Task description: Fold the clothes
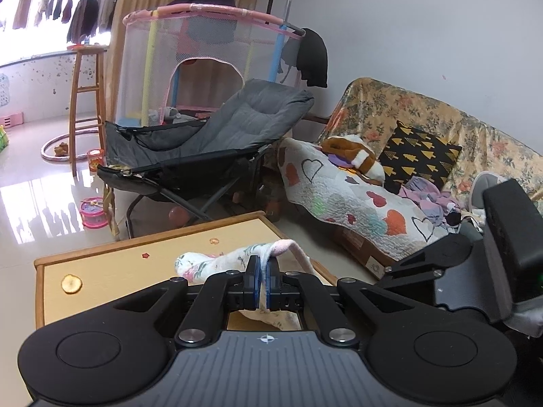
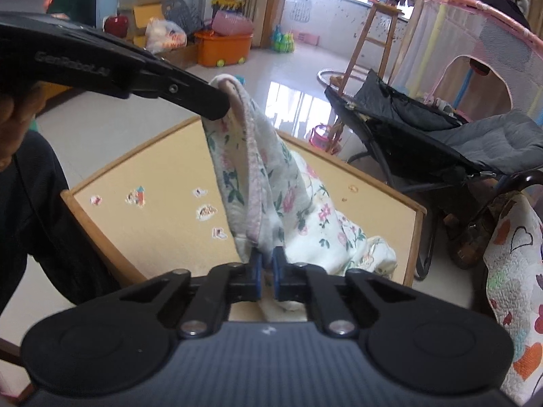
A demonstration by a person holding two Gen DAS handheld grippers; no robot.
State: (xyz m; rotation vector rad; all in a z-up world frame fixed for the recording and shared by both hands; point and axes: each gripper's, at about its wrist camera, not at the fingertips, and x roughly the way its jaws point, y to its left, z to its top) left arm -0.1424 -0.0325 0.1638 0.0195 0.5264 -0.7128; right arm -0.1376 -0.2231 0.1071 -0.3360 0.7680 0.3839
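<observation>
Pinching floral garment point(image 2: 271, 183) between both, left hand-held gripper point(image 1: 262, 264) clamped on hem, right hand-held gripper point(image 2: 266, 259) clamped lower, above table point(image 2: 163, 224)

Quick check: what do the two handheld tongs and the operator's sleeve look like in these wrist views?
Both tongs match: the left tongs and right tongs have matte black linkage arms with silver pivot screws, blue pads on the fingertips, and a ribbed dark grey body with a small white crosshair mark. Pale lettering runs along the side of the left unit, seen from the right wrist. The dark sleeve is black fabric.
</observation>
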